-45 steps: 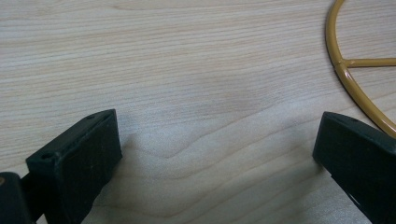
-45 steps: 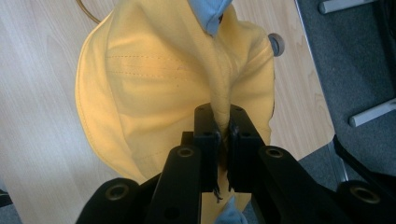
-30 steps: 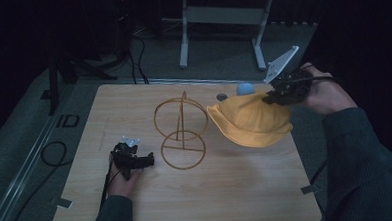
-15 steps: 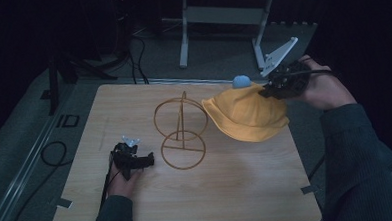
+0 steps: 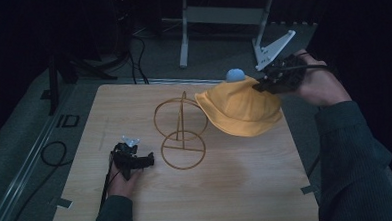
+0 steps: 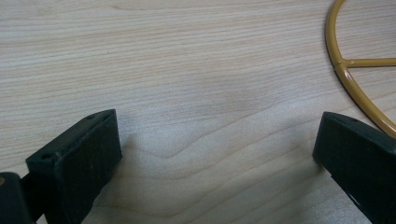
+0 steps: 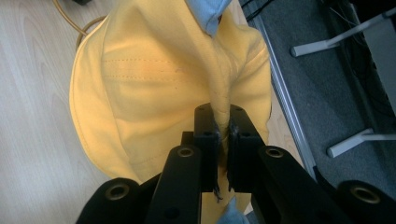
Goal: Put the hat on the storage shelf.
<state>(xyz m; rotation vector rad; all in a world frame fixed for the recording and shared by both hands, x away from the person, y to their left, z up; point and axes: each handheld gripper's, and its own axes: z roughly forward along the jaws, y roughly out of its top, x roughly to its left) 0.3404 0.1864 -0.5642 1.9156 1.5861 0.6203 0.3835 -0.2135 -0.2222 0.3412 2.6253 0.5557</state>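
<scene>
A yellow bucket hat (image 5: 241, 108) with a pale blue lining patch (image 5: 235, 75) hangs in the air over the table's right side, brim tilted toward the wire stand. My right gripper (image 5: 261, 86) is shut on a fold of its fabric. In the right gripper view the yellow hat (image 7: 163, 79) is pinched between the jaws of my right gripper (image 7: 223, 135). A gold wire stand (image 5: 181, 136), with an upright ring and a flat ring base, sits mid-table just left of the hat. My left gripper (image 5: 148, 161) rests open on the table left of the stand's base (image 6: 355, 70), nothing between its jaws.
The wooden table (image 5: 138, 208) has tape marks at its front corners. A black cable (image 5: 45, 152) loops on the floor at the left. White metal frame legs (image 5: 271, 47) stand on the grey floor beyond the table's far edge.
My right gripper has lifted the hat off the table and carried it left toward the wire stand. The left gripper has not moved.
</scene>
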